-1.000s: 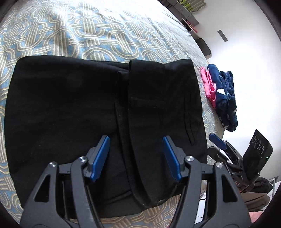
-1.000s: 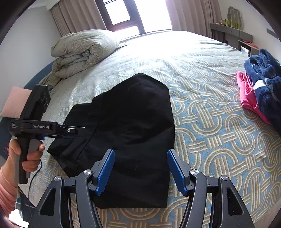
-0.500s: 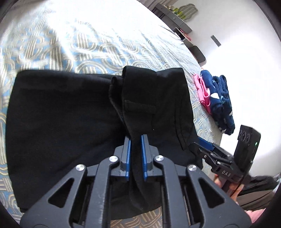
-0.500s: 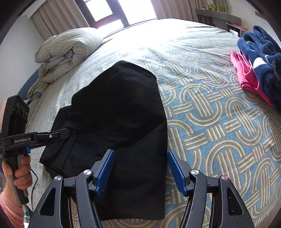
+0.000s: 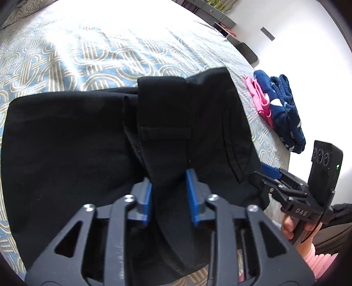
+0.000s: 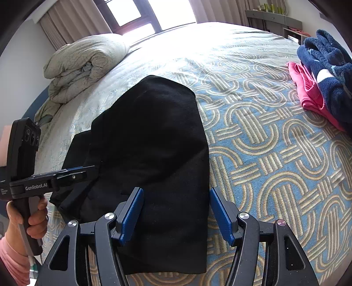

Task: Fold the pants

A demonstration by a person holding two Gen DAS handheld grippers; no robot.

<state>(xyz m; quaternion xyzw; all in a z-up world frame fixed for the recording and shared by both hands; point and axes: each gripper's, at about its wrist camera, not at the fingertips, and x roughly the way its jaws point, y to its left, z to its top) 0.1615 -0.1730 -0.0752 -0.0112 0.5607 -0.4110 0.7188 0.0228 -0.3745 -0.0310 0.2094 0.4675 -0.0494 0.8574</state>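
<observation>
Black pants (image 5: 72,140) lying partly folded on the bed (image 5: 92,57), near its front edge, matte and dark with few creases showing. Spreading flat as a broad panel on the left in the left wrist view; bunching into a raised ridge of cloth through the middle, with a narrow pocket welt (image 5: 165,133) and a long seam line showing on the right part. Reading in the right wrist view (image 6: 154,140) as a smooth tapered slab with a rounded far end and a lower layer sticking out at its left side.

Left tongs (image 5: 168,195) straddling the raised ridge, blue pads against the cloth on both sides, jaws opening slightly while the fold remains between them. Right tongs (image 6: 176,214) hovering spread wide over the near right edge of the pants, gripping nothing; left pad over the cloth, right pad over the bedspread.

Blue and beige interlocking pattern covering the bed. Pink garment (image 6: 308,92) and navy fleece (image 6: 330,72) lying together well apart to the right. Rolled grey duvet (image 6: 85,66) sitting at the far left, near the window (image 6: 132,13). Hand (image 6: 30,216) in a pink sleeve gripping the left handle.
</observation>
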